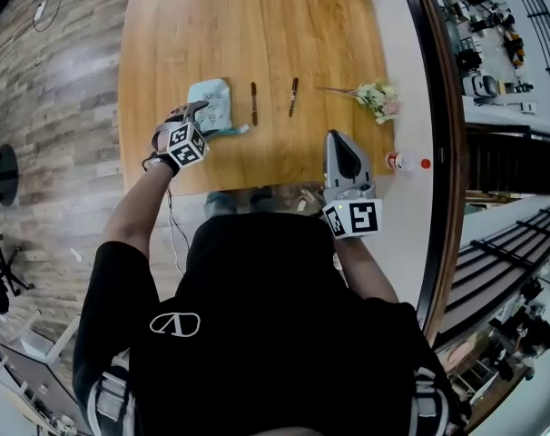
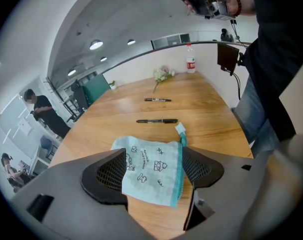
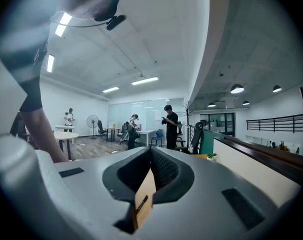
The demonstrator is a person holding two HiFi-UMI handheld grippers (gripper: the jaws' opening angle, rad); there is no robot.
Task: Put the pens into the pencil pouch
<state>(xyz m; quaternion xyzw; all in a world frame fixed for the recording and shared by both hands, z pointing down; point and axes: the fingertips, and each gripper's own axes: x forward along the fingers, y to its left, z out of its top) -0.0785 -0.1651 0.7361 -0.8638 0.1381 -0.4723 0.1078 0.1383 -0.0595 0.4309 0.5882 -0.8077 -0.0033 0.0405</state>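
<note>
Pouch (image 2: 150, 170) btwn left gripper's (image 2: 153, 158) parted jaws

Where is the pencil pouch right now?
The pencil pouch lies on the table, left of centre in the head view, just left of the nearest pen; in the left gripper view it shows between the open jaws of the left hand-held gripper.
</note>
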